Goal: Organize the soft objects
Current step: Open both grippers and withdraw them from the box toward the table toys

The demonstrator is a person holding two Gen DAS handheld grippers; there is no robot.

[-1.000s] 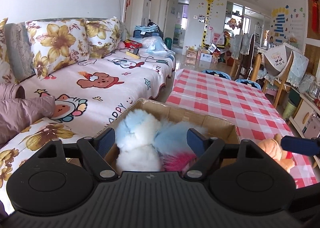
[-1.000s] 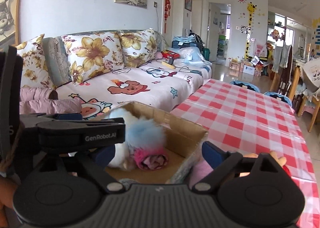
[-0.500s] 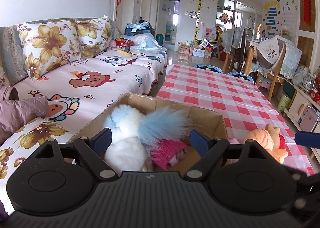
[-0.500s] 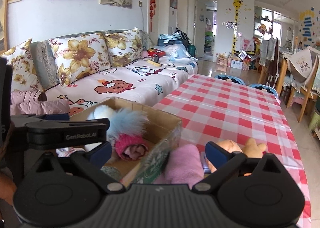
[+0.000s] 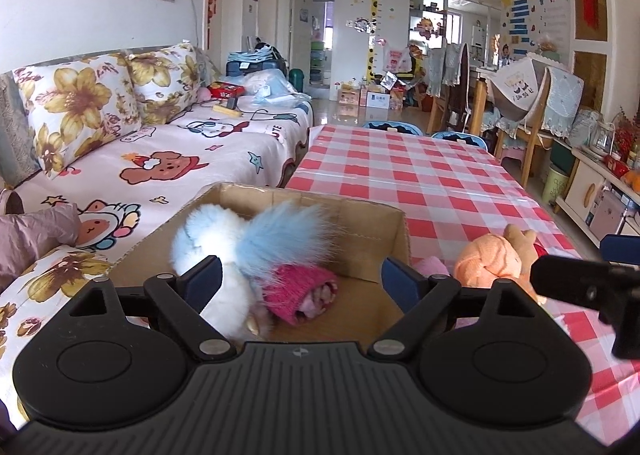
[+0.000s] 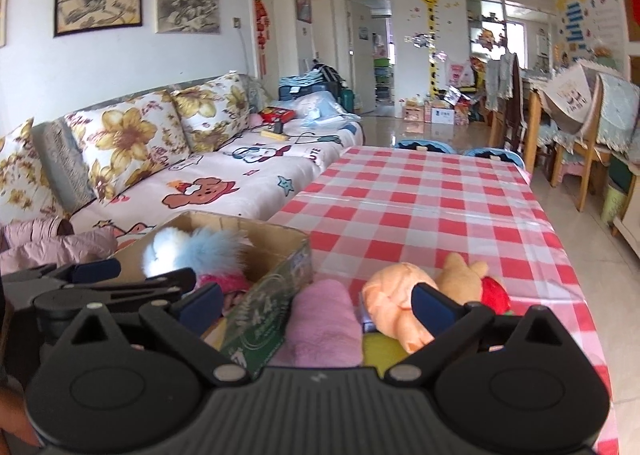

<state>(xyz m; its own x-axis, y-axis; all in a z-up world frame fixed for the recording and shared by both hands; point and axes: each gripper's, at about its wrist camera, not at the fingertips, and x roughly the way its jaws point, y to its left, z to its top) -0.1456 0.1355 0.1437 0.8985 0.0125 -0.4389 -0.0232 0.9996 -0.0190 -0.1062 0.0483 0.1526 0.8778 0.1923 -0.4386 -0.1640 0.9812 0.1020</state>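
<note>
Two soft toys already lie in the open brown cardboard box (image 5: 362, 229): a fluffy white-and-pale-blue long-furred plush (image 5: 224, 239) and a small doll in a knitted magenta cap (image 5: 298, 287). Outside the box, on the red-and-white checked desk (image 6: 420, 195), we see a rolled pink fleecy cloth (image 6: 324, 319) just beside the box wall and an orange-peach plush animal (image 6: 394, 295) with tan ears and a red bit next to it.

We judge the step in hand to be the move from dropping off to fetching the next item. Our left gripper (image 5: 302, 275) hangs over the box with jaws wide, which have just been opening, and nothing pressed between them. Our right gripper (image 6: 316, 301) also has wide jaws, just opened further, with the pink roll and the orange toy's flank lying between them, ungripped.

Next we would lower the right jaws around one squashy piece, close gently on its bulk, then lift it over the stiff box rim.
</note>
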